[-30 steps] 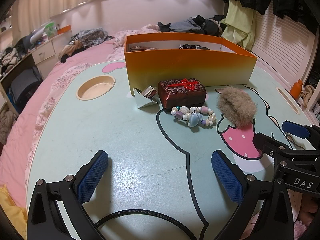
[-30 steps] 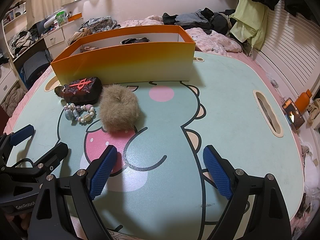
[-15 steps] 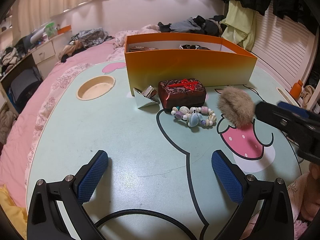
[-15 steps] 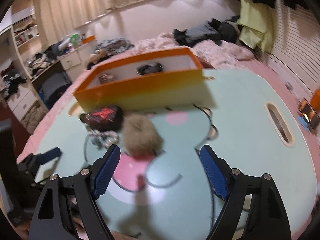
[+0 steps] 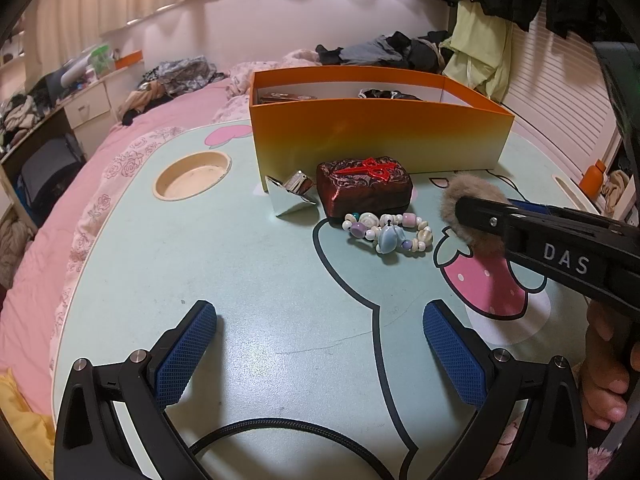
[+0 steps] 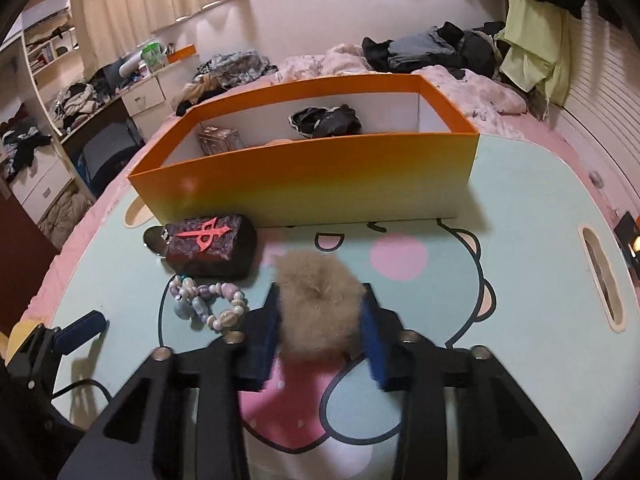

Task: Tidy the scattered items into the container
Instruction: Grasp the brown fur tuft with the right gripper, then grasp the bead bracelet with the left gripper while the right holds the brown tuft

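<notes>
Fluffy tan scrunchie (image 6: 318,306) sits between the closing right gripper (image 6: 320,328) pads, bead bracelet (image 6: 208,304) beside; left gripper (image 5: 320,354) apart.

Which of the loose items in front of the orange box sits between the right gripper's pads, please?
The tan fluffy scrunchie: the right gripper is closing around it, while the bead bracelet, red-marked case and silver piece lie untouched.
</notes>
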{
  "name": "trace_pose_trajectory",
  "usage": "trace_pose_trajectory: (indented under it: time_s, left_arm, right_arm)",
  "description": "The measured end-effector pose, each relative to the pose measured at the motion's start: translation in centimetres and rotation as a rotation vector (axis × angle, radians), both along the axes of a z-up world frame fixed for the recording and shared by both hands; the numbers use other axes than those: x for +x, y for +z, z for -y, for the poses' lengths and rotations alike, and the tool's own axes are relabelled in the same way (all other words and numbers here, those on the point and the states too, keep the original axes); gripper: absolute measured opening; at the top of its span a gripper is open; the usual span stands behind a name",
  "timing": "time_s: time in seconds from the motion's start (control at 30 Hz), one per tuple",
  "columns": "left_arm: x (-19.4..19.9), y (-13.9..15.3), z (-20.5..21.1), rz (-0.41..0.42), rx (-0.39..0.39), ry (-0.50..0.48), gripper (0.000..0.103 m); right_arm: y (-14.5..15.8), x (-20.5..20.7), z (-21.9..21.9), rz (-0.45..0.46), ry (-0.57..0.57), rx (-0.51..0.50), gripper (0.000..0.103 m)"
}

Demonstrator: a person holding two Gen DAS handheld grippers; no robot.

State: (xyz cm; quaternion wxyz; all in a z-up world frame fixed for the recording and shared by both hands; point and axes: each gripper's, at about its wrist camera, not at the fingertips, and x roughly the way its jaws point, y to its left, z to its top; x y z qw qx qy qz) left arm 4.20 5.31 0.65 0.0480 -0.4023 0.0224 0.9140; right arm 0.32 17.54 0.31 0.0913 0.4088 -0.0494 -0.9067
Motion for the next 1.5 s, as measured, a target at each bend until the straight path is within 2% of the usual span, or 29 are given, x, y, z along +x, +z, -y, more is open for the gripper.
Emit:
trace_pose_trajectory:
  time_s: [0.4,0.97,1.13,1.37,1.43,1.5]
  left_arm:
    - [0.0,0.0,0.0,-0.001,0.0,0.0,0.103]
    - [0.1,-0.1,0.2,0.0,0.0,0.009,0.103]
    - [-0.1,0.6,0.5,0.001,0.032,0.004,0.103]
    - [-0.6,2.1,0.5,-0.045,0.049,-0.018,0.103]
    - [-1.2,2.4,0.5,-0.039,0.056,-0.014,0.101]
    - [-1.8,2.5,0.3,-0.029,0.067,-0.026,0.087]
  right_arm:
    - [0.7,1.5,-0.8,-0.076,-0.006,-0.063,0.035]
    - [1.0,2.0,-0.6,-0.108,-0.009,-0.058,0.035]
    - [1.4,2.5,-1.2,-0.133,-0.026,-0.074,0.035]
    - [2.1,2.7,-3.1,-0.156,-0.082,-0.117,0.035]
    - [2.0,2.7,-3.4,-0.15,-0.092,-0.128,0.035]
    - [1.9,2.6,-3.5,-0.142,-0.095,-0.134,0.035]
